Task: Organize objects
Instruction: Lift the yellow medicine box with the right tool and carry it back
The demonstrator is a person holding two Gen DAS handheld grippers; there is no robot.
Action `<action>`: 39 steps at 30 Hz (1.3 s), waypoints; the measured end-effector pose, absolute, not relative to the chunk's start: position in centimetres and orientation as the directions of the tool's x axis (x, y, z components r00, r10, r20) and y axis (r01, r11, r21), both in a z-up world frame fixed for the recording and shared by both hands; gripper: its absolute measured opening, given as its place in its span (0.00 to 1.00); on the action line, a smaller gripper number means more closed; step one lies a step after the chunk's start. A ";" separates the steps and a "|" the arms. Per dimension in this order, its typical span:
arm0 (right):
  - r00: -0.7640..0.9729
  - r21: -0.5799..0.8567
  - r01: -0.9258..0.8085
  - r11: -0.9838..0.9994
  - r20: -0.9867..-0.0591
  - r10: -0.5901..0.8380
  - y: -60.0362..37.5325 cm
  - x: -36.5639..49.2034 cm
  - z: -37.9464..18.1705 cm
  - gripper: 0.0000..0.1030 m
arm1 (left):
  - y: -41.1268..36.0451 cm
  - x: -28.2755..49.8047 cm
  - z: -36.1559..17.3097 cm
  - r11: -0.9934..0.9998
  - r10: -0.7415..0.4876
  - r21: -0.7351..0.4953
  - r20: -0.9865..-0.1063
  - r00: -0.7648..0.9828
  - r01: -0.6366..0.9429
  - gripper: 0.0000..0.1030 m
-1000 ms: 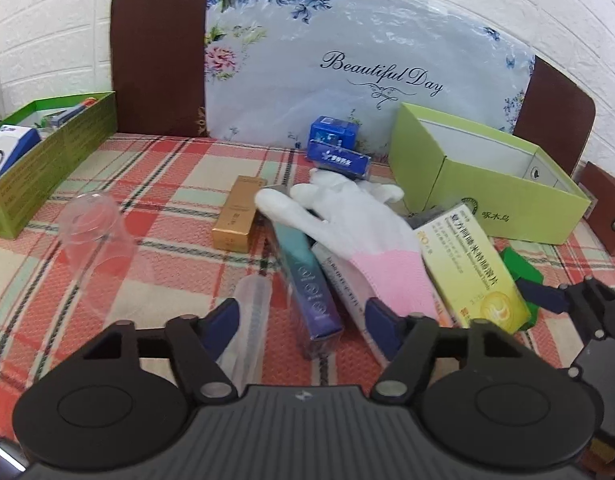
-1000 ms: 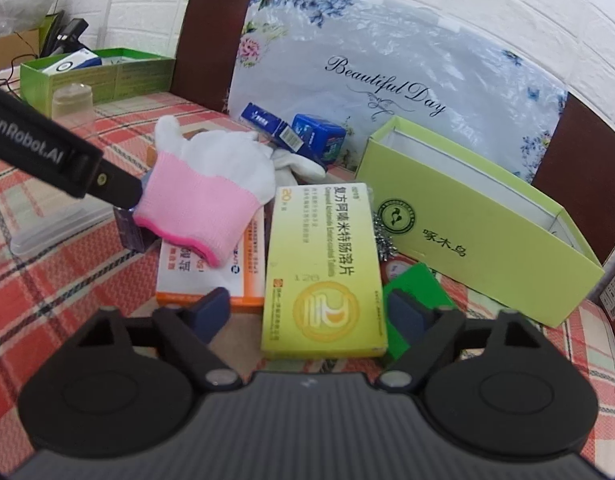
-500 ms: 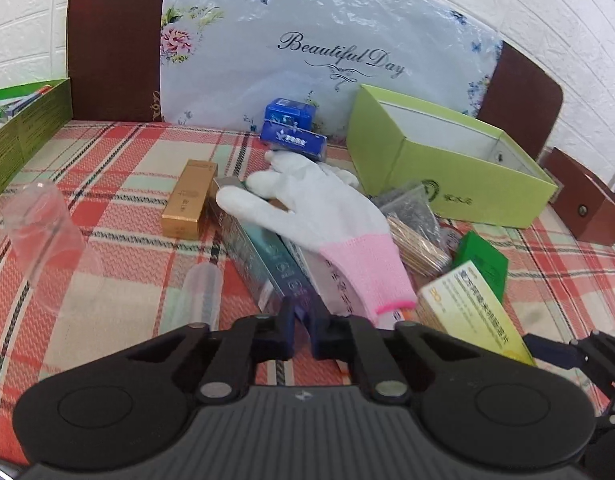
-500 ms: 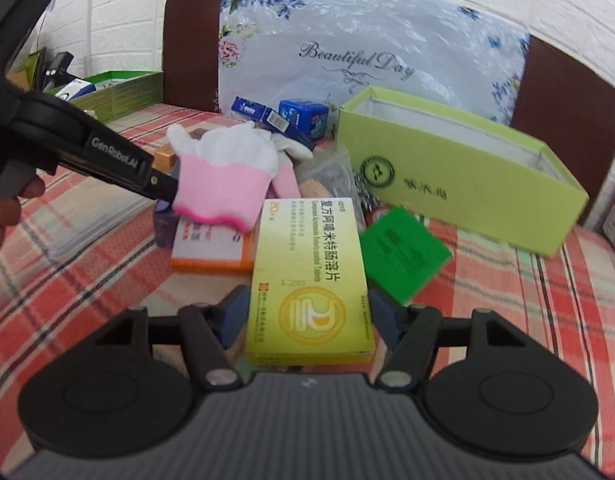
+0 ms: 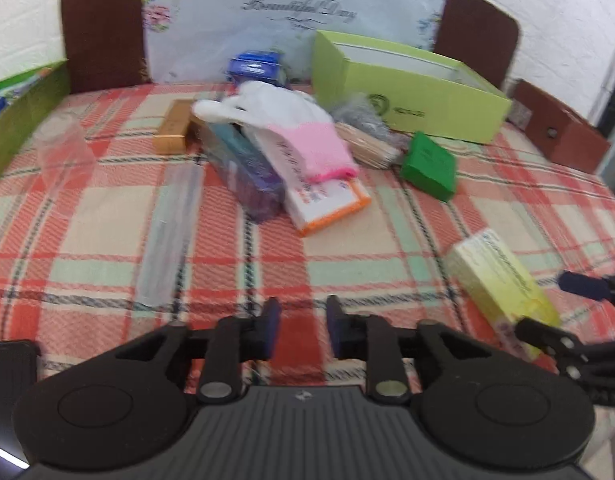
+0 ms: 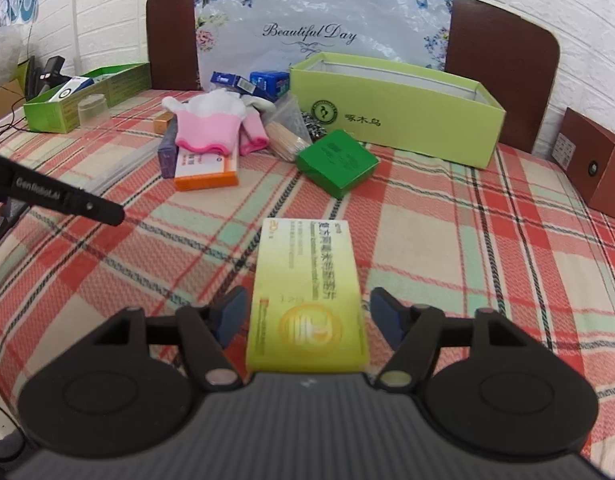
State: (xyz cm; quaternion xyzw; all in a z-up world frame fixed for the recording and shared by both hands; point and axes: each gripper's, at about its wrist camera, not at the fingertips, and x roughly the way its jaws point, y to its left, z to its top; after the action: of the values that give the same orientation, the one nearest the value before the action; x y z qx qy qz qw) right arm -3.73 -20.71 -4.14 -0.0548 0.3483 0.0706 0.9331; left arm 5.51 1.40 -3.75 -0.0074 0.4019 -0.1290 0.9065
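A yellow medicine box (image 6: pixel 307 300) lies between the fingers of my right gripper (image 6: pixel 307 316), pulled back from the pile toward the table's front. The jaws stand a little wider than the box, with a small gap on each side. The box also shows at the right in the left wrist view (image 5: pixel 503 280). My left gripper (image 5: pixel 301 326) is empty, its jaws slightly apart, low over the plaid cloth. The pile holds a white and pink glove (image 6: pixel 211 120), an orange-edged box (image 6: pixel 205 170), a purple box (image 5: pixel 247 172) and a green box (image 6: pixel 337 162).
An open light-green box (image 6: pixel 395 116) stands at the back right. A green tray (image 6: pixel 83 96) with items is at the far left. A clear cup (image 5: pixel 63 148), a clear tube (image 5: pixel 167 232), a gold box (image 5: pixel 173 126), blue boxes (image 6: pixel 267 82) and a brown box (image 6: pixel 595 164) lie around.
My right gripper pulled the yellow box back out of the pile toward the front. My left gripper drew back from the purple box and its shut jaws parted slightly.
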 end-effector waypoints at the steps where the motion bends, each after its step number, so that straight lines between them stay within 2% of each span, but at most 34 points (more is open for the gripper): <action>1: 0.751 -0.061 -0.170 0.984 -0.655 0.089 -20.6 -3.8 -4.2 0.79 | 1.4 5.8 -3.6 0.969 -0.235 -0.120 -0.719 0.654 0.216 0.42; 2: 0.752 -0.065 -0.175 0.982 -0.653 0.091 -20.5 -3.9 -4.2 0.79 | 1.4 6.1 -3.5 0.969 -0.239 -0.129 -0.715 0.657 0.211 0.44; 4: 0.751 -0.060 -0.180 0.982 -0.653 0.098 -20.4 -3.9 -4.3 0.79 | 1.0 6.8 -3.6 0.967 -0.246 -0.134 -0.712 0.657 0.216 0.56; 8: 0.748 -0.040 -0.179 0.983 -0.655 0.109 -20.1 -3.4 -4.8 0.79 | 0.1 8.1 -5.0 0.971 -0.222 -0.110 -0.742 0.632 0.212 0.53; 9: 0.744 -0.034 -0.179 0.983 -0.658 0.113 -20.1 -3.3 -4.9 0.79 | 0.2 8.4 -5.4 0.970 -0.229 -0.121 -0.752 0.618 0.212 0.44; 10: 0.742 -0.028 -0.182 0.983 -0.659 0.119 -20.0 -3.3 -4.9 0.79 | 0.3 8.4 -5.7 0.971 -0.226 -0.121 -0.750 0.622 0.208 0.38; 12: 0.742 -0.024 -0.194 0.981 -0.657 0.131 -19.8 -3.5 -4.9 0.79 | 0.4 8.2 -5.7 0.974 -0.204 -0.088 -0.747 0.633 0.210 0.12; 13: 0.742 -0.024 -0.199 0.980 -0.657 0.134 -19.7 -3.5 -4.9 0.79 | 0.6 8.0 -5.6 0.973 -0.211 -0.097 -0.746 0.631 0.211 0.04; 14: 0.741 -0.024 -0.202 0.979 -0.658 0.136 -19.6 -3.4 -4.9 0.79 | 0.9 7.9 -5.6 0.971 -0.224 -0.116 -0.749 0.624 0.210 0.00; 20: 0.738 -0.028 -0.209 0.978 -0.661 0.139 -19.0 -2.7 -5.0 0.79 | 1.1 5.7 -5.2 0.955 -0.266 -0.125 -0.760 0.593 0.269 0.00; 25: 0.739 -0.044 -0.210 0.977 -0.661 0.130 -18.4 -1.6 -5.3 0.79 | 1.0 6.3 -5.5 0.964 -0.238 -0.108 -0.750 0.617 0.242 0.14; 27: 0.745 -0.060 -0.211 0.976 -0.656 0.121 -18.1 -1.5 -5.4 0.72 | 1.0 6.7 -5.6 0.966 -0.239 -0.116 -0.747 0.620 0.232 0.12; 28: 0.751 -0.068 -0.211 0.975 -0.650 0.117 -18.0 -1.5 -5.4 0.60 | 1.0 6.8 -5.6 0.965 -0.242 -0.121 -0.748 0.619 0.231 0.04; 30: 0.760 -0.073 -0.207 0.976 -0.640 0.113 -18.1 -1.7 -5.2 0.34 | 1.0 6.5 -5.5 0.962 -0.255 -0.132 -0.747 0.615 0.238 0.00; 31: 0.759 -0.060 -0.206 0.977 -0.640 0.121 -18.3 -1.8 -5.0 0.28 | 1.0 6.2 -5.4 0.960 -0.263 -0.138 -0.744 0.614 0.243 0.00; 32: 0.757 -0.041 -0.206 0.978 -0.640 0.133 -18.5 -1.9 -4.8 0.17 | 1.2 5.8 -5.4 0.958 -0.270 -0.143 -0.743 0.612 0.250 0.00; 33: 0.756 -0.020 -0.205 0.979 -0.638 0.145 -18.7 -1.9 -4.6 0.15 | 1.3 5.4 -5.3 0.955 -0.279 -0.147 -0.743 0.608 0.257 0.00; 35: 0.757 -0.013 -0.197 0.980 -0.638 0.144 -18.9 -1.9 -4.4 0.15 | 1.6 4.6 -5.1 0.950 -0.292 -0.151 -0.740 0.606 0.274 0.00; 37: 0.753 -0.049 -0.209 0.977 -0.645 0.129 -18.5 -1.7 -4.4 0.20 | 1.8 4.2 -4.9 0.947 -0.295 -0.141 -0.738 0.607 0.289 0.00; 38: 0.758 -0.055 -0.213 0.976 -0.640 0.129 -18.5 -1.6 -4.4 0.39 | 2.0 4.1 -4.9 0.947 -0.295 -0.141 -0.733 0.613 0.288 0.00; 39: 0.765 -0.055 -0.209 0.976 -0.632 0.128 -18.6 -1.6 -4.3 0.52 | 2.1 4.2 -4.9 0.948 -0.294 -0.138 -0.731 0.616 0.288 0.01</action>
State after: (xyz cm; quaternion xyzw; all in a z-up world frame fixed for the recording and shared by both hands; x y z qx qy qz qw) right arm -1.63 -18.55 -4.32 -0.0609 0.3310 0.0898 0.9374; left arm 4.15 2.08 -4.90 -0.0036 0.4075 -0.1616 0.8988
